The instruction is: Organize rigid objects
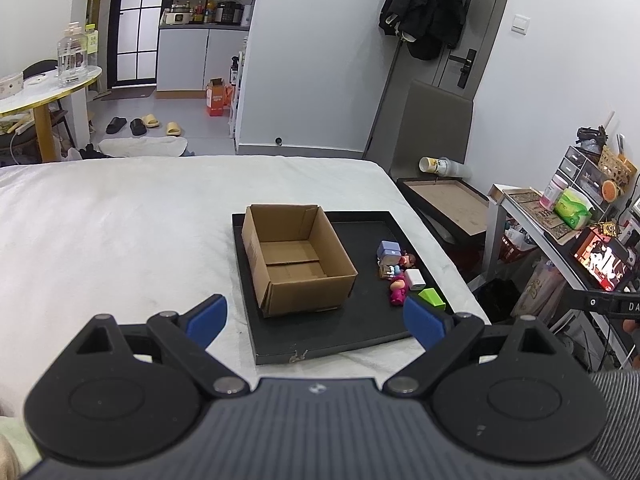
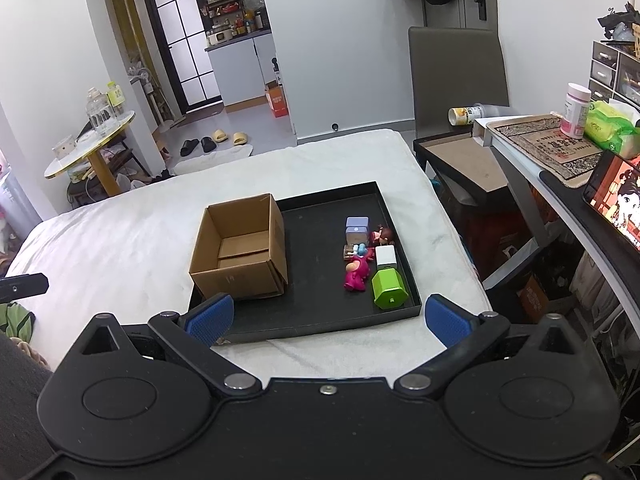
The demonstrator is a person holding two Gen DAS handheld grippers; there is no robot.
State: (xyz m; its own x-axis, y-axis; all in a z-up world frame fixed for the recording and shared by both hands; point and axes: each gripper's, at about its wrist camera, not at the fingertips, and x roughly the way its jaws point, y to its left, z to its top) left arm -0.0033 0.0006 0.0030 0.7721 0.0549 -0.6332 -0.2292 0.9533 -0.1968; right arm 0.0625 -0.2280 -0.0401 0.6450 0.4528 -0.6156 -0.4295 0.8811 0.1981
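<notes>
An open, empty cardboard box [image 1: 298, 258] [image 2: 240, 248] stands on the left part of a black tray [image 1: 360, 320] [image 2: 320, 312] on the white bed. Right of it on the tray lie small rigid items: a lilac box [image 1: 389, 251] [image 2: 357, 229], a white cube [image 1: 416, 279] [image 2: 386, 257], a green block [image 1: 432, 298] [image 2: 389, 288], a pink bear figure [image 1: 398, 290] [image 2: 356, 274] and a brown-haired figure [image 2: 382, 235]. My left gripper [image 1: 316, 320] is open and empty, above the tray's near edge. My right gripper [image 2: 328, 318] is open and empty, also short of the tray.
The white bed [image 1: 120, 220] spreads left of the tray. To the right stand a low dark table [image 2: 468, 164], a desk with a phone [image 2: 616, 196], bottle and tissues, and a grey chair [image 2: 456, 76]. A round table [image 2: 88, 148] stands far left.
</notes>
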